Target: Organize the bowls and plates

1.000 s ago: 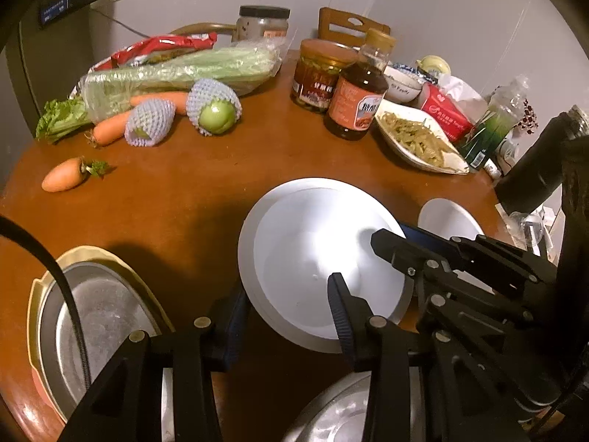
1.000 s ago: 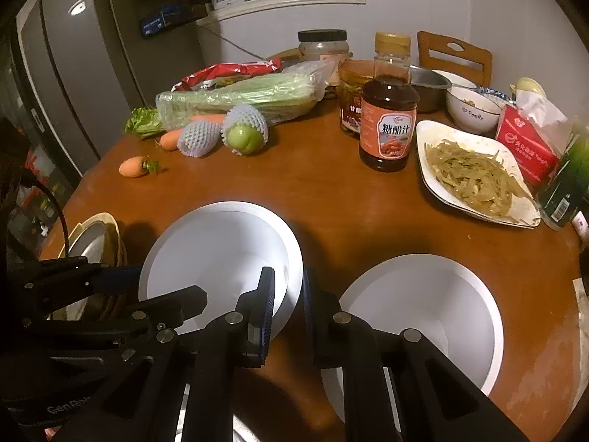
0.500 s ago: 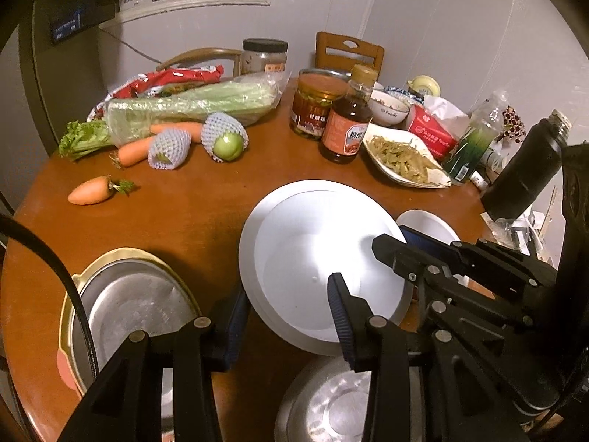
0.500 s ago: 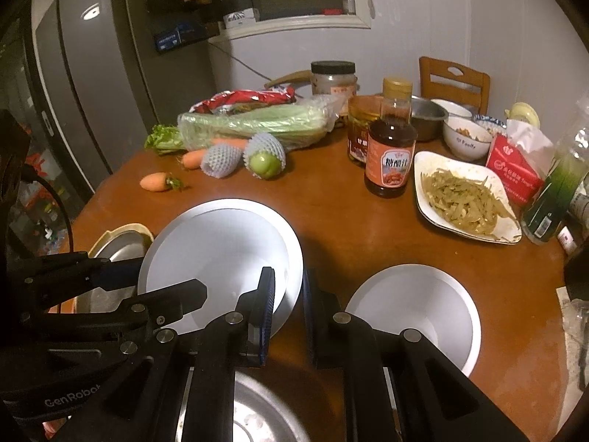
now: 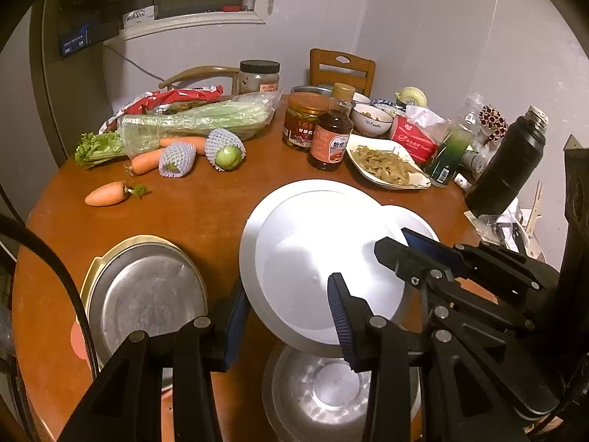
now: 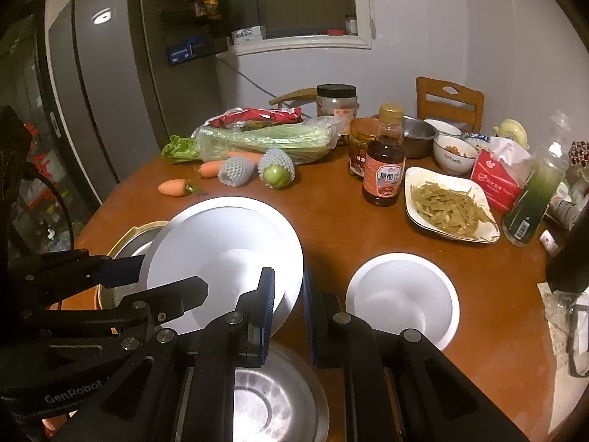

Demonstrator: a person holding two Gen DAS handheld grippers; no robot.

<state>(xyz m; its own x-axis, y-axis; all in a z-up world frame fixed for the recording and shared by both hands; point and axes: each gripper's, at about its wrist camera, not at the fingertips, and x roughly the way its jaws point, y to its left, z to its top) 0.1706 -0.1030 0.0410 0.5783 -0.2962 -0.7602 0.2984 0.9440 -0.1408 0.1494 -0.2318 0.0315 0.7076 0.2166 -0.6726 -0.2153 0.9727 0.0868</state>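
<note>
Nearest, at the bottom of both wrist views, a steel bowl (image 5: 320, 386) sits on the desk (image 5: 206, 213). Above it are the two claws. The left claw (image 5: 285, 298) pinches the near-left rim of the plate (image 5: 313, 243), one finger on top and one under the edge. The right claw (image 6: 289, 294) is clamped almost closed on the thin right rim.

The plate is clear of the desk and tilted a little, carried between the two claws over the bowl. It looks like glazed ceramic, so I judge it stiff, fairly heavy for a rim pinch, slick under the pads and liable to chip or break if dropped. Opposite rims, as it is held now, seem the right places to grip. Both holds should stay firm and level, since a thin glossy edge can slide out.

Just beyond, a small dish (image 6: 401, 294) rests on the desk, and to the left lies a steel pan (image 5: 147, 294). Either could take a stack. Farther off stand a sauce bottle (image 5: 331, 140) and other food.
</note>
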